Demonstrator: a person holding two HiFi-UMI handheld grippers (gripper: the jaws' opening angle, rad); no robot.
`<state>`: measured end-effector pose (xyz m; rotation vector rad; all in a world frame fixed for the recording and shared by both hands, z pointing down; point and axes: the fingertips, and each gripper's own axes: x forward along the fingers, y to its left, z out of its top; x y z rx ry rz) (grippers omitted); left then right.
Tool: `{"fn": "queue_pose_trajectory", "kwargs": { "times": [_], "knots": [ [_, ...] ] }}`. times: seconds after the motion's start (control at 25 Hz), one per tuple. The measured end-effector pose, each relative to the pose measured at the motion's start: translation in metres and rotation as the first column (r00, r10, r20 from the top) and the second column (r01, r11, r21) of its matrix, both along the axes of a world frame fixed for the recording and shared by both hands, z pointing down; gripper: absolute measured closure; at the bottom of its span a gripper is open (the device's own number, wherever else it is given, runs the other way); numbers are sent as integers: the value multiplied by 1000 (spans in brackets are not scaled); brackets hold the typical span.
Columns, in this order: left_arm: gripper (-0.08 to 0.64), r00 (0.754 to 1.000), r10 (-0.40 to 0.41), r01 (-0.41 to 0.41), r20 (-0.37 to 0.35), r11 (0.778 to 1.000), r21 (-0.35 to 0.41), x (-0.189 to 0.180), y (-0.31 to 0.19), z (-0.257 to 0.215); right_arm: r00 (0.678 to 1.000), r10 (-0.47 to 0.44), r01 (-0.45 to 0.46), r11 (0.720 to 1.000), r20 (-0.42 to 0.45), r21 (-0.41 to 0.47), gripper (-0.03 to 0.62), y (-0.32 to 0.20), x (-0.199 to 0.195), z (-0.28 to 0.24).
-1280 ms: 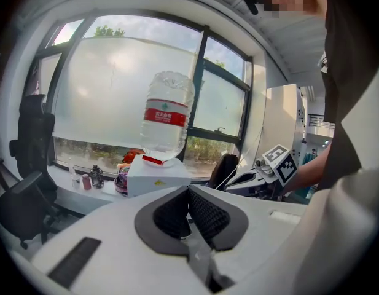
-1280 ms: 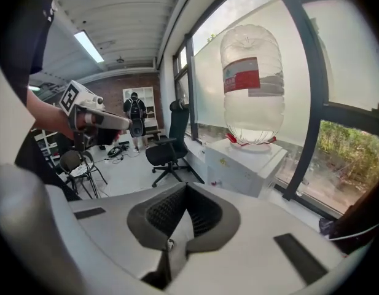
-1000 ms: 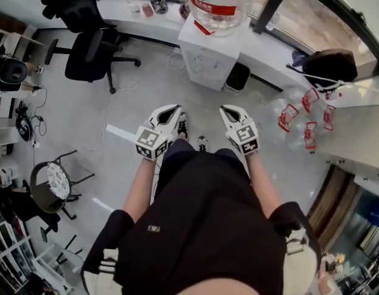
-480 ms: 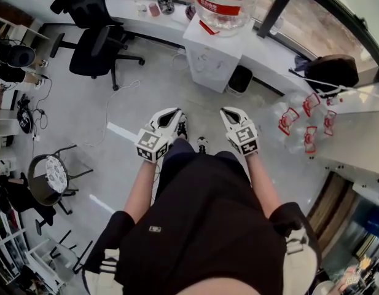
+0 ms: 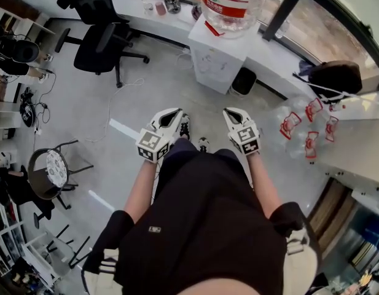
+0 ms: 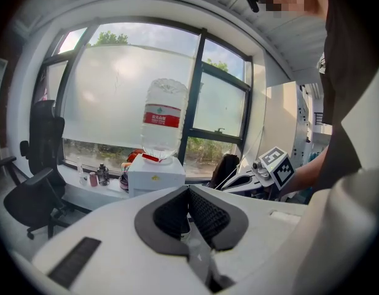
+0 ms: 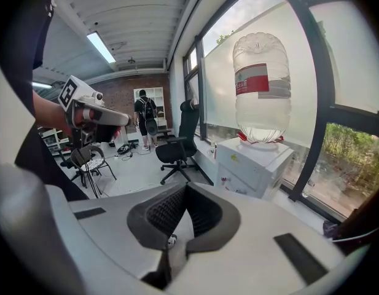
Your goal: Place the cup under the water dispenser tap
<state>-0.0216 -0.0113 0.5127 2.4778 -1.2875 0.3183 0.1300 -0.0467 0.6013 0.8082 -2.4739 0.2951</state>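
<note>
The white water dispenser [image 5: 220, 57] with a big clear bottle [image 5: 232, 5] on top stands against the window ledge, some way ahead of me. It also shows in the left gripper view [image 6: 155, 176] and the right gripper view [image 7: 253, 165]. On the ledge to its left stand a few small items, one a small reddish cup [image 6: 93, 179] [image 5: 160, 7]. My left gripper [image 5: 174, 112] [image 6: 189, 190] and right gripper [image 5: 229, 111] [image 7: 185, 186] are held side by side in front of my body. Both are shut with nothing in them.
Black office chairs [image 5: 103, 35] stand at the back left, and a black bin [image 5: 243, 80] sits right of the dispenser. A round-seated chair [image 5: 51, 171] is at the left. Several red-labelled empty bottles [image 5: 309, 128] and a black bag [image 5: 333, 75] lie at the right. A person [image 7: 142, 118] stands far off.
The head view has drifted a little, so the dispenser and chairs sit slightly further right in the picture. Both grippers stay shut in the same place before my body.
</note>
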Motion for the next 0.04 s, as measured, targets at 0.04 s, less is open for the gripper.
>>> {"fn": "queue_pose_trajectory", "kwargs": {
  "times": [0.04],
  "knots": [
    [559, 1000, 1, -1, 0, 1000, 2, 1, 0, -1, 1000, 0, 0, 1000, -1, -2, 598, 0, 1, 0]
  ]
}}
